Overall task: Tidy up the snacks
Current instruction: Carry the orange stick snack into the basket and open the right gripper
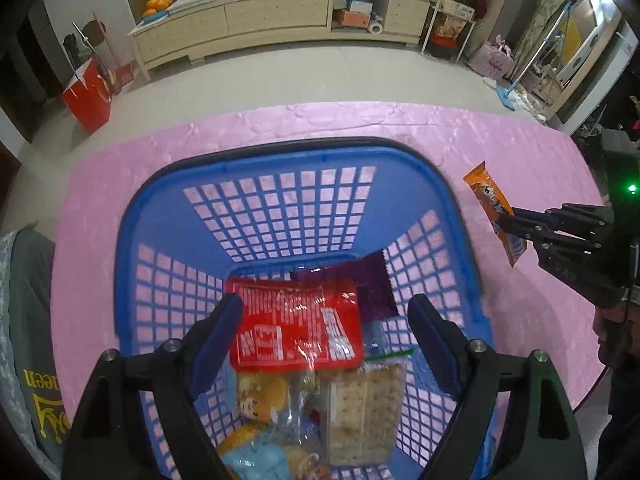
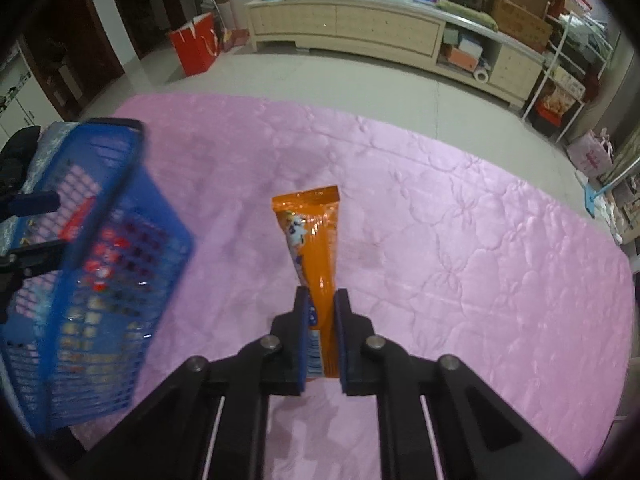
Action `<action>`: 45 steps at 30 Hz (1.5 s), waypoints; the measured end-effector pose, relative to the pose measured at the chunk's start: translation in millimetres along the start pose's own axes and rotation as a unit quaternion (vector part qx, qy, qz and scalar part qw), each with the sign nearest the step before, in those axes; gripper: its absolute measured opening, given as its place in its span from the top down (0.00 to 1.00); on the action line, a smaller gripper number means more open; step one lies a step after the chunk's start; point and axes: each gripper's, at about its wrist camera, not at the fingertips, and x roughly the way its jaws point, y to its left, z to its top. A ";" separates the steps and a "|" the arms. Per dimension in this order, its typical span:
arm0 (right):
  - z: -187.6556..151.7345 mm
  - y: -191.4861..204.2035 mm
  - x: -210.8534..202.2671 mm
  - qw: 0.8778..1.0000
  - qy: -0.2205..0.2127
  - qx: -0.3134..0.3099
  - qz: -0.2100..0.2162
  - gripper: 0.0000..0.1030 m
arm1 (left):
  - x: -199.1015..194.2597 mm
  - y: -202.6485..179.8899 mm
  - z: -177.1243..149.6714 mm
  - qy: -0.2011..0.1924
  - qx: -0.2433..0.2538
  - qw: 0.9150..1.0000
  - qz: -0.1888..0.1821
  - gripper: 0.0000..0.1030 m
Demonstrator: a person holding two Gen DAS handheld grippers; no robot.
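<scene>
A blue plastic basket point(image 1: 132, 240) stands on the pink table; it also shows at the left in the right wrist view point(image 2: 120, 248). Inside lie a red snack packet point(image 1: 296, 324), a purple packet point(image 1: 360, 280), a cracker pack point(image 1: 364, 408) and bagged pastries point(image 1: 260, 400). My left gripper point(image 1: 324, 320) is open above the basket, its jaws either side of the red packet without touching it. My right gripper point(image 2: 320, 304) is shut on a long orange snack packet point(image 2: 316, 240), held over the cloth right of the basket; it also shows in the left wrist view point(image 1: 492, 208).
The pink quilted tablecloth point(image 2: 460, 260) spreads to the right and far side of the basket. A long cream cabinet point(image 1: 280, 20) and a red paper bag point(image 1: 86, 96) stand on the floor beyond the table. A grey garment point(image 1: 28, 320) lies at the left.
</scene>
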 end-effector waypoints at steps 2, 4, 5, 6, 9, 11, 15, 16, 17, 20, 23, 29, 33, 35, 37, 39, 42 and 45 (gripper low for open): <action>0.7 8.6 -15.2 1.000 -0.009 -0.005 0.001 0.86 | -9.3 -0.4 -4.1 -0.007 0.001 1.000 0.000 0.20; 0.0 18.5 -32.7 1.000 -0.020 -0.011 0.005 0.86 | -22.6 0.9 -11.7 -0.016 0.003 1.000 -0.002 0.20; 1.1 22.8 -40.0 1.000 -0.025 -0.015 0.004 0.86 | -27.6 2.4 -13.7 -0.020 0.003 1.000 -0.003 0.20; 1.2 29.1 -48.5 0.999 -0.031 -0.018 0.005 0.86 | -34.8 3.7 -16.3 -0.024 0.004 1.000 -0.003 0.20; 2.4 47.8 -70.4 0.999 -0.042 -0.029 0.010 0.86 | -58.7 11.2 -25.4 -0.040 0.004 0.999 -0.001 0.20; 2.9 61.5 -85.2 0.998 -0.052 -0.036 0.011 0.86 | -70.8 17.1 -30.0 -0.047 0.004 0.999 -0.003 0.20; 10.2 82.9 -101.8 0.997 -0.062 -0.044 0.021 0.86 | -94.6 31.8 -39.7 -0.064 0.000 0.998 -0.004 0.20; 11.6 91.3 -106.4 0.996 -0.065 -0.048 0.023 0.86 | -101.0 35.6 -42.8 -0.069 -0.001 0.998 -0.004 0.20; 11.2 96.7 -108.7 0.996 -0.067 -0.051 0.024 0.86 | -106.6 38.9 -45.6 -0.073 -0.003 0.997 -0.002 0.20; 13.7 115.8 -115.6 0.995 -0.069 -0.063 0.029 0.86 | -116.5 47.0 -51.7 -0.081 -0.005 0.997 -0.001 0.20; 15.4 137.7 -115.6 0.994 -0.067 -0.074 0.034 0.86 | -123.9 56.1 -59.8 -0.085 -0.010 0.996 0.002 0.20; 17.5 165.0 -101.5 0.994 -0.053 -0.084 0.039 0.86 | -127.5 71.0 -72.6 -0.088 -0.015 0.996 0.007 0.20; 15.2 179.6 -86.3 0.995 -0.035 -0.090 0.038 0.86 | -125.8 78.8 -76.6 -0.090 -0.019 0.996 0.008 0.20; 13.9 186.0 -78.6 0.995 -0.029 -0.091 0.034 0.86 | -123.7 83.9 -79.9 -0.091 -0.024 0.996 0.004 0.20; 11.6 190.1 -73.7 0.995 -0.021 -0.090 0.035 0.86 | -119.1 87.0 -82.1 -0.086 -0.028 0.996 0.006 0.20; 8.9 193.5 -68.3 0.995 -0.015 -0.092 0.031 0.86 | -116.4 88.1 -83.7 -0.085 -0.028 0.996 0.005 0.20; 4.4 195.5 -63.4 0.996 -0.007 -0.087 0.037 0.86 | -114.8 90.4 -86.4 -0.090 -0.031 0.995 -0.002 0.20; 0.3 196.8 -60.4 0.996 -0.007 -0.081 0.028 0.85 | -113.5 92.3 -88.0 -0.095 -0.029 0.995 0.001 0.20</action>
